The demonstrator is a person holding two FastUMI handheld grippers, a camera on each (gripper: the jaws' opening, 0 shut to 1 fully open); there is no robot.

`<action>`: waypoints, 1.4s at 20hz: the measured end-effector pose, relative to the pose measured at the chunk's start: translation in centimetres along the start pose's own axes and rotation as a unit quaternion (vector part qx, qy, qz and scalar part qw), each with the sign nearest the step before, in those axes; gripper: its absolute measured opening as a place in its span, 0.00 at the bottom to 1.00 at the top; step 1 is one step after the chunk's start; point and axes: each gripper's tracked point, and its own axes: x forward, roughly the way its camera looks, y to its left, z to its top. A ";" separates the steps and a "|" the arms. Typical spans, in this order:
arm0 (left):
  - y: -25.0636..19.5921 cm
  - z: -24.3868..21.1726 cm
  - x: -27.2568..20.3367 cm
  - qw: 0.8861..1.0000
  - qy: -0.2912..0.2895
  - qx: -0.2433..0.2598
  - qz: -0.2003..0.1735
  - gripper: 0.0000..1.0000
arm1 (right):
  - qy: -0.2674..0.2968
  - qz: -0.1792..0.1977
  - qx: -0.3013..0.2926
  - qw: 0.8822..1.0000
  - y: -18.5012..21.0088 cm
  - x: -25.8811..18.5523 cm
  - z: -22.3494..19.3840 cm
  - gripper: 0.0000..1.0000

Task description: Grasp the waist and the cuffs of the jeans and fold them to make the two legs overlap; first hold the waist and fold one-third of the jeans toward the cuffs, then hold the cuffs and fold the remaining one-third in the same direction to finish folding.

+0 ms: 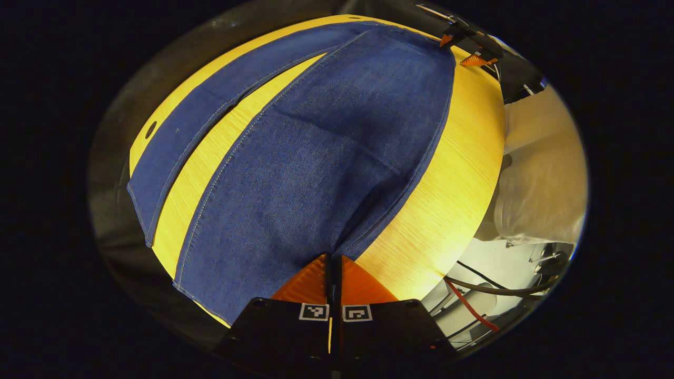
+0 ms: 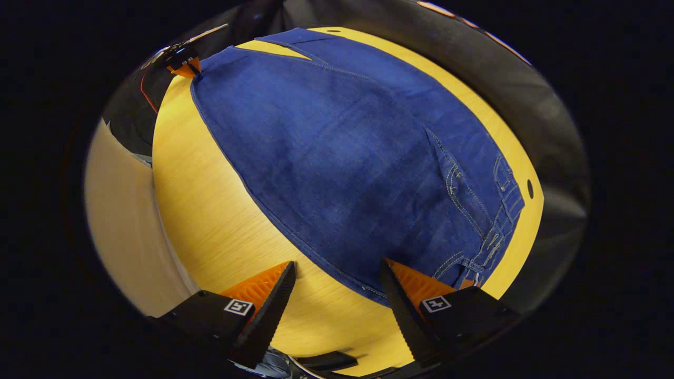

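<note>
Lay flat: blue jeans (image 2: 347, 168) on yellow table (image 2: 221, 231). Left gripper (image 1: 333, 263) pinched closed on cuffs (image 1: 295, 263); right gripper (image 2: 337, 279) gaped wide beside waist (image 2: 495, 231).

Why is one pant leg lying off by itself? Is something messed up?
A bit uneven: the jeans lie on the table with one leg spread apart, bare wood between the two. Nothing looks torn or spilled.

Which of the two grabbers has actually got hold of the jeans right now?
The left gripper: its jaws are closed on the cuff end of the jeans. The right gripper, by the waist, has its jaws spread wide apart, clamping nothing.
</note>
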 end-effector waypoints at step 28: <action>3.8 3.1 -6.7 0.991 0.107 0.043 -0.070 0.00 | -0.091 -0.083 0.138 0.983 -9.2 -5.7 8.0 0.03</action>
